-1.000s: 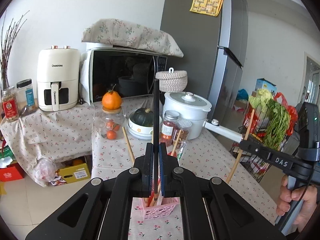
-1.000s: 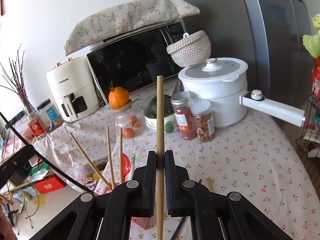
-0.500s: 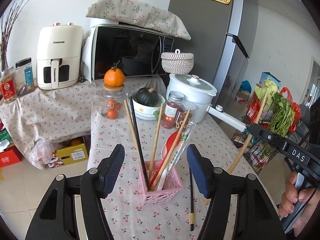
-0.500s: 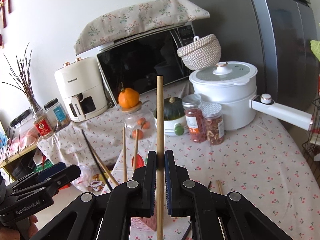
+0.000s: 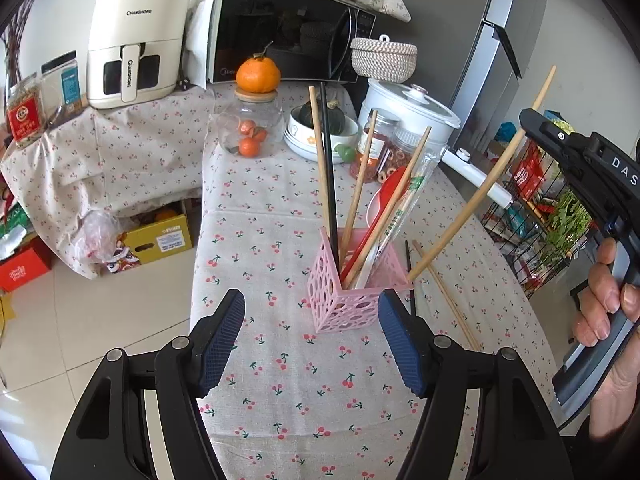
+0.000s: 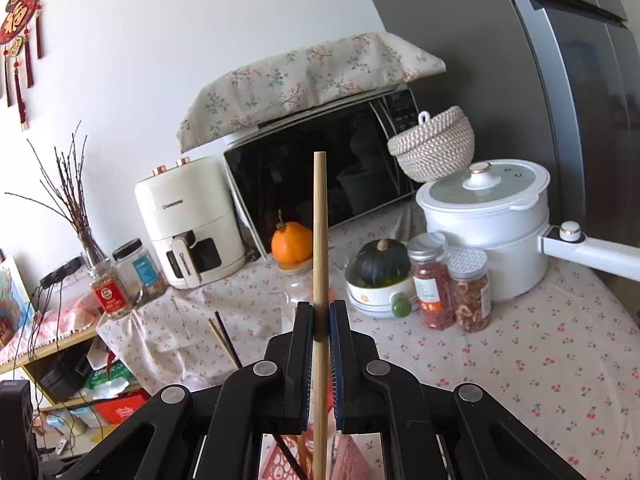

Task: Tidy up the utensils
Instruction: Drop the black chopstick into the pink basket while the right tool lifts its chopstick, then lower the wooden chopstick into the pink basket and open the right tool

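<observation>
A pink perforated holder (image 5: 352,292) stands on the cherry-print tablecloth (image 5: 320,392). It holds several wooden chopsticks (image 5: 358,184), a black chopstick (image 5: 328,168), a red spoon (image 5: 386,196) and a wrapped pair. My left gripper (image 5: 312,340) is open and empty, just in front of the holder. My right gripper (image 6: 320,320) is shut on a wooden chopstick (image 6: 320,220); in the left wrist view this chopstick (image 5: 480,192) slants down, its lower tip at the holder's right rim. A black chopstick (image 5: 409,268) and wooden chopsticks (image 5: 444,292) lie on the cloth right of the holder.
Behind the holder stand a glass jar topped with an orange (image 5: 256,120), a bowl with a squash (image 5: 320,132), two spice jars (image 5: 380,148) and a white pot (image 5: 408,116). A microwave (image 5: 288,36) and air fryer (image 5: 132,40) stand at the back. A vegetable rack (image 5: 552,216) stands right.
My left gripper opened, let go of the black chopstick into the holder and drew back. My right gripper brought its wooden chopstick over to the holder's right rim.
</observation>
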Available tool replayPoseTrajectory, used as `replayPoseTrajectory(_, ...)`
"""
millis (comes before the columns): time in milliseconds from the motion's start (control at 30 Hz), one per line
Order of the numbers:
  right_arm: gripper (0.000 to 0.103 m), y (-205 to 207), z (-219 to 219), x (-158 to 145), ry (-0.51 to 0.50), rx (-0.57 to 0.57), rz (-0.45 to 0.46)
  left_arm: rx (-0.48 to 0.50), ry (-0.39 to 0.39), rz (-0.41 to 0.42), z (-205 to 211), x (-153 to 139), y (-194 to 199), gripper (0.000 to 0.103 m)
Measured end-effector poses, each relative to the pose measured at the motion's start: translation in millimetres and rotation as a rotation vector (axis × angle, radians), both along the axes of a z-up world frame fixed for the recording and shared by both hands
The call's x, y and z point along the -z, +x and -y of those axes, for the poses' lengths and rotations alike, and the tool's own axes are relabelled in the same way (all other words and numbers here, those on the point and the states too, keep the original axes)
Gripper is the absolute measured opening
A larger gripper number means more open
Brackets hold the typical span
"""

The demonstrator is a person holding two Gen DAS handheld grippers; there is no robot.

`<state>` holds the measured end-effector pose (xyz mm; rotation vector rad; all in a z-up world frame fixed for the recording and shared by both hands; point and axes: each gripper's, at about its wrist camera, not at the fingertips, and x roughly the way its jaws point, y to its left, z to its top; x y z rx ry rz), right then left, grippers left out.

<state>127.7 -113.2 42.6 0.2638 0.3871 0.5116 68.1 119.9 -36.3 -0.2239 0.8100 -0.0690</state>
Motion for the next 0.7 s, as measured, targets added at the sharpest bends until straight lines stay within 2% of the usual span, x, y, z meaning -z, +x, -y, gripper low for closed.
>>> replayPoseTrajectory(200,0.006,8,-14,7,-0.03,0.034,0.043,0.006,-0.011,-0.008,1,-1,1,0.074)
replayPoseTrajectory(433,0.011,16,-30,28,-0.111,-0.007,-0.008,0.01,-0.012,-0.026,4,0,3,0.075)
replayPoseTrajectory(533,0.027,15,-24,27,-0.098,-0.008,-0.032,0.021,-0.018,-0.038,9,-2,4,0.075)
replayPoseTrajectory(600,0.05,14,-14,24,-0.073,-0.002,-0.043,0.026,-0.022,-0.037,13,-5,4,0.076)
replayPoseTrajectory(700,0.059,14,3,21,-0.058,0.009,-0.071,0.034,-0.027,-0.039,20,-7,5,0.078)
